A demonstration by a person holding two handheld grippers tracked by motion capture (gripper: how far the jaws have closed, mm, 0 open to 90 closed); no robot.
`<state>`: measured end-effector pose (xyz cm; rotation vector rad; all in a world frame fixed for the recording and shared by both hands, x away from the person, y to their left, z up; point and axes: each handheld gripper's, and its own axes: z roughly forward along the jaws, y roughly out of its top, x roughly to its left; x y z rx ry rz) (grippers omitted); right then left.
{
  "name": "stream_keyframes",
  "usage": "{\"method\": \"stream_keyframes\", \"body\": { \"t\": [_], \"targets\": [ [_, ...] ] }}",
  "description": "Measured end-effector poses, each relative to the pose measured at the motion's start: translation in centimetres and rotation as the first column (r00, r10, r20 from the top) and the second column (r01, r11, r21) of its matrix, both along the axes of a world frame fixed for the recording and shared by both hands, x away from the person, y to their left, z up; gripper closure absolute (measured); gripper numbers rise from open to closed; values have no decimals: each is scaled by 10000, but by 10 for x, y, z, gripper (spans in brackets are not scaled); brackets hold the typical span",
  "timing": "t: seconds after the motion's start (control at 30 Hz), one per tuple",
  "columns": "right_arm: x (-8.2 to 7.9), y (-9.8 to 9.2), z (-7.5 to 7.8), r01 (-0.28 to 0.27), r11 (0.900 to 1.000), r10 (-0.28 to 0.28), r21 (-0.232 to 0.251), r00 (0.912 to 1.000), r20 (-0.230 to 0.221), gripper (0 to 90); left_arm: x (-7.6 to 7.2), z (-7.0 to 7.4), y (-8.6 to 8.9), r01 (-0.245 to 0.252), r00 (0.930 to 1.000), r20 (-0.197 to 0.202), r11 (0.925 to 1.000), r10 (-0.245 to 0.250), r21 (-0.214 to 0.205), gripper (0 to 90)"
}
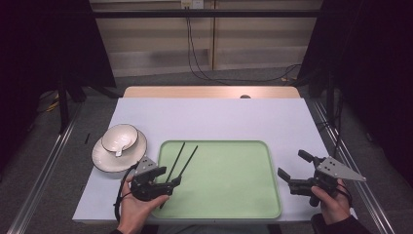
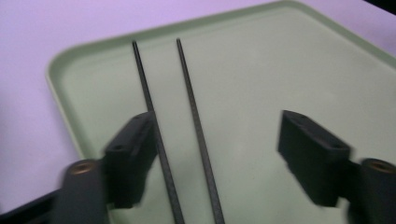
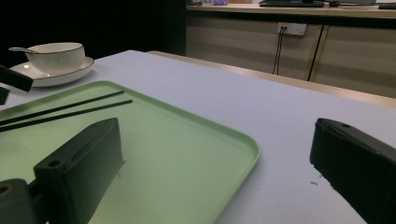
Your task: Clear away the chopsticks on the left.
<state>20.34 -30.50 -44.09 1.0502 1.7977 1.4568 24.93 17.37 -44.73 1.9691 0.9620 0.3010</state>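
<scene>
Two thin black chopsticks (image 1: 180, 161) lie side by side on the left part of a pale green tray (image 1: 229, 204). My left gripper (image 1: 166, 178) hovers over their near ends at the tray's front left corner, held by a hand. In the left gripper view its jaws stand open (image 2: 219, 128), with both chopsticks (image 2: 191, 102) running between them, the left stick close by the left jaw. My right gripper (image 1: 294, 165) rests open past the tray's right edge, nothing between its jaws (image 3: 215, 140). The chopsticks (image 3: 70, 109) also appear in the right gripper view.
A white bowl (image 1: 119, 137) with a spoon (image 1: 118, 152) in it sits on a white plate (image 1: 104, 161), left of the tray. A pale sheet (image 1: 209, 117) covers the table. Cables hang behind the table's far edge.
</scene>
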Motion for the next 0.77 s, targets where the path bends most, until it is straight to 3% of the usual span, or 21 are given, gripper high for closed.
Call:
{"method": "stream_keyframes", "body": {
  "t": [0.07, 0.13, 0.2, 0.37, 0.47, 0.57, 0.6, 0.7, 0.73, 0.77],
  "targets": [
    [0, 0, 0, -16, 10000, 16, -18, 10000, -11, 20, -5, 4, 7, -34, 9989, 473, 10000, 36, -50, 139],
    [0, 0, 0, 5, 10000, -5, -11, 10000, -5, 20, -9, 8, 18, -160, 9972, 723, 9982, 202, -575, 63],
    [0, 0, 0, 33, 10000, -33, 2, 10000, 14, 20, -16, 11, 30, -254, 9931, 1125, 9975, 326, -653, 38],
    [-1, 0, 0, -22, 10000, 22, 13, 10000, -19, 20, -31, 13, 62, -471, 9882, 1397, 9925, 628, -1129, 32],
    [-1, 0, 0, 57, 10000, -57, -14, 10000, -36, 20, -42, 13, 75, -1080, 9749, 1755, 9801, 1372, -1664, 29],
    [-1, 0, 0, 96, 10000, -96, 5, 9999, -30, 20, -50, 12, 87, -1618, 9532, 2256, 9700, 2012, -1816, 22],
    [0, 0, 0, 58, 10000, -58, -38, 10000, -2, 20, -51, 11, 91, -1884, 9434, 2361, 9622, 2329, -1966, 20],
    [0, 0, 0, 101, 9999, -101, 31, 9999, -44, 20, -51, 10, 96, -1870, 9430, 2360, 9602, 2347, -2076, 16],
    [0, 0, 0, 130, 9999, -130, 17, 9999, -9, 20, -50, 11, 95, -1772, 9440, 2420, 9633, 2244, -2018, 16],
    [0, -1, 0, 108, 9999, -108, -1, 9999, -21, 20, -48, 11, 95, -1521, 9504, 2425, 9711, 1948, -1840, 17]
  ]
}}
